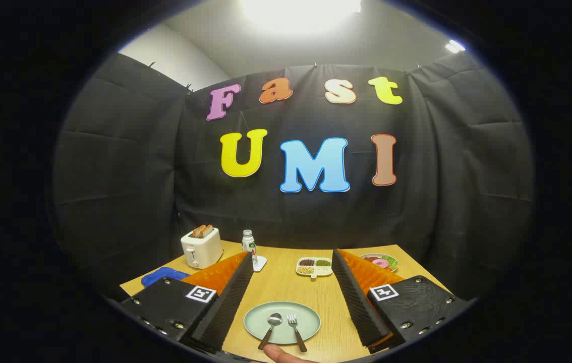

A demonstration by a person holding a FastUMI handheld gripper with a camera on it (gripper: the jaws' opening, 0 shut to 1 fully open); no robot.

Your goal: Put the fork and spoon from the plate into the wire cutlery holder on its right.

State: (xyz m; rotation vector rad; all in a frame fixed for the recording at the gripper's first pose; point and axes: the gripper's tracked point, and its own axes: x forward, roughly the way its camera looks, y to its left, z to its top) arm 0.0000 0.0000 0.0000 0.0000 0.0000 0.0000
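Nearest the camera, a fingertip [278, 354] was seen just below the plate [282, 322], at the near edge of the table [276, 287]. On either side of it the gripper [296, 297] was held with its two fingers spread wide and nothing between the pads; the left finger [225, 297] and the right finger [356, 297] stood well apart, above the table.

Between the fingers, low and close, the pale green plate was seen lying flat. On it the spoon [271, 327] was laid on the left and the fork [296, 330] on the right, side by side, heads pointing away and handles reaching over the near rim. Neither was touched by the gripper.

Beyond the fingers a divided dish [315, 267] was seen ahead, with a small bottle [249, 244] by the left fingertip, a toaster [201, 247] further left and a blue cloth [162, 275] beside the left finger. A plate of food [382, 261] was partly hidden behind the right finger.

The wire holder could not be made out; it was judged to be hidden by the right finger, since it is said to stand right of the plate.

The task was judged not begun: both pieces remained to be picked up and carried over, one after the other.
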